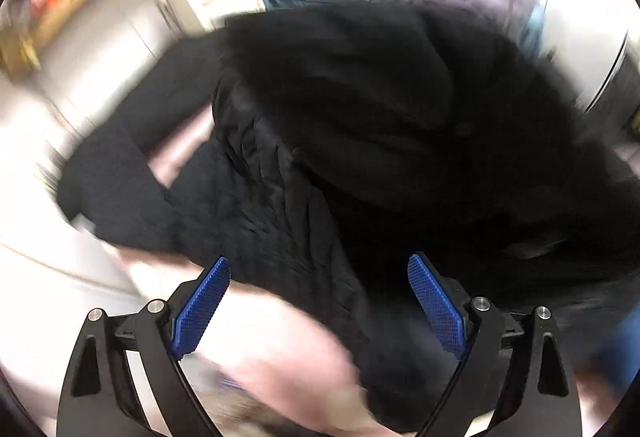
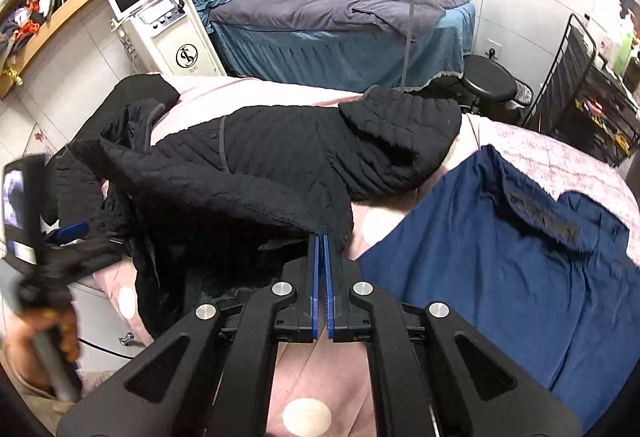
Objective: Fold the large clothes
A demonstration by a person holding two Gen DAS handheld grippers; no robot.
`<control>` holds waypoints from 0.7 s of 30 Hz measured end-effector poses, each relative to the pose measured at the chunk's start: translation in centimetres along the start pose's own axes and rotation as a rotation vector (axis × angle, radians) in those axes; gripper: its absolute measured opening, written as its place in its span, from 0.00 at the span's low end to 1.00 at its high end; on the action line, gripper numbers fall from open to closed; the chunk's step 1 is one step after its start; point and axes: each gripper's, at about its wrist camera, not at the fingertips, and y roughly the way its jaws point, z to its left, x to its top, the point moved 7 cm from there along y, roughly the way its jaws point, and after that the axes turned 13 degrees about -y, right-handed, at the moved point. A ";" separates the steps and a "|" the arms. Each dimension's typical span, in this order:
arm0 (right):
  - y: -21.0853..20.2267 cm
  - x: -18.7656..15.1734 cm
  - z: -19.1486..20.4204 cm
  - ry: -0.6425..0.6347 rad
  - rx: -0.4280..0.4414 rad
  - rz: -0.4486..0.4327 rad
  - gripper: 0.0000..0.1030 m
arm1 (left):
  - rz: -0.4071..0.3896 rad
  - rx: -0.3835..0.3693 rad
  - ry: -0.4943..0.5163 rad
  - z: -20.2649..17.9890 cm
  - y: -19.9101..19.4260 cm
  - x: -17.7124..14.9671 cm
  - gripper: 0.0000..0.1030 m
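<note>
A black quilted hooded jacket (image 2: pixel 280 157) lies rumpled across the pink-covered bed (image 2: pixel 248 89), hood to the right. My right gripper (image 2: pixel 322 233) is shut on the jacket's near hem edge and holds it up. In the left wrist view the same jacket (image 1: pixel 360 125) fills the frame, blurred by motion. My left gripper (image 1: pixel 318 277) is open and empty, its blue pads (image 1: pixel 204 301) wide apart just above the jacket's near edge. The left gripper also shows at the left of the right wrist view (image 2: pixel 64 233).
A navy blue garment (image 2: pixel 500 277) lies on the bed to the right. Behind stand a second bed with a grey-purple cover (image 2: pixel 340 9), a white machine with a screen (image 2: pixel 160 21), a black stool (image 2: pixel 488 81) and a black rack (image 2: pixel 592 101).
</note>
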 end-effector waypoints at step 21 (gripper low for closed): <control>5.4 -6.4 -2.8 0.159 0.153 0.207 0.76 | 0.585 0.062 -0.302 17.9 7.3 -19.5 0.84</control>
